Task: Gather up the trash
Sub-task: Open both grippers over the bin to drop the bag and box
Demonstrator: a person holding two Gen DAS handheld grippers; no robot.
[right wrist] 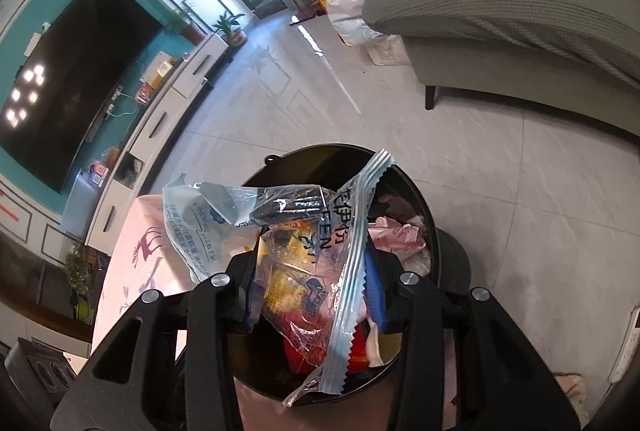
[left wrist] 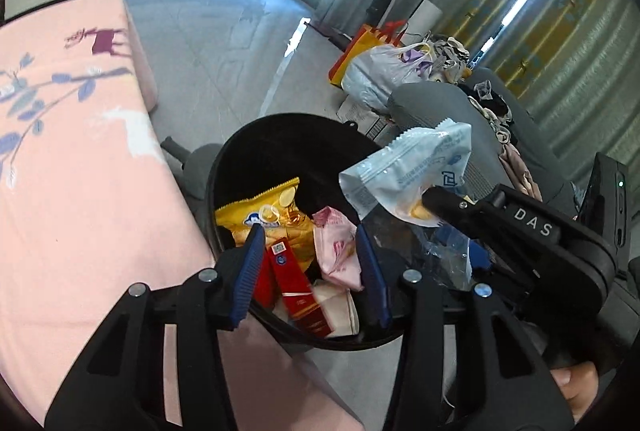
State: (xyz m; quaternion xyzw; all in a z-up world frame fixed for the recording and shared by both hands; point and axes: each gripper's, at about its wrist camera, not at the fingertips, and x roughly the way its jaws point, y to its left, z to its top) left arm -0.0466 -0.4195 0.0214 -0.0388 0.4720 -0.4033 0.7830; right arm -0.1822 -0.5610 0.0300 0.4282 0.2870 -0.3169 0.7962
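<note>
Black bin (left wrist: 280,143), round, on the floor beside the pink-covered table (left wrist: 72,159), fills the lower centre of both views. Contents: yellow snack bag (left wrist: 272,215) at 10 o'clock inside the bin; red carton (left wrist: 296,287) at 6 o'clock; pink wrapper (left wrist: 338,251) just right of the carton; white tissue (left wrist: 336,307) beneath both. Pale blue wrapper (right wrist: 304,255), clear-windowed, hangs above the bin mouth at 3 o'clock in the left view, clenched in the right gripper (right wrist: 314,287). Left gripper (left wrist: 310,267): fingers spread, nothing between them, over the bin contents.
</note>
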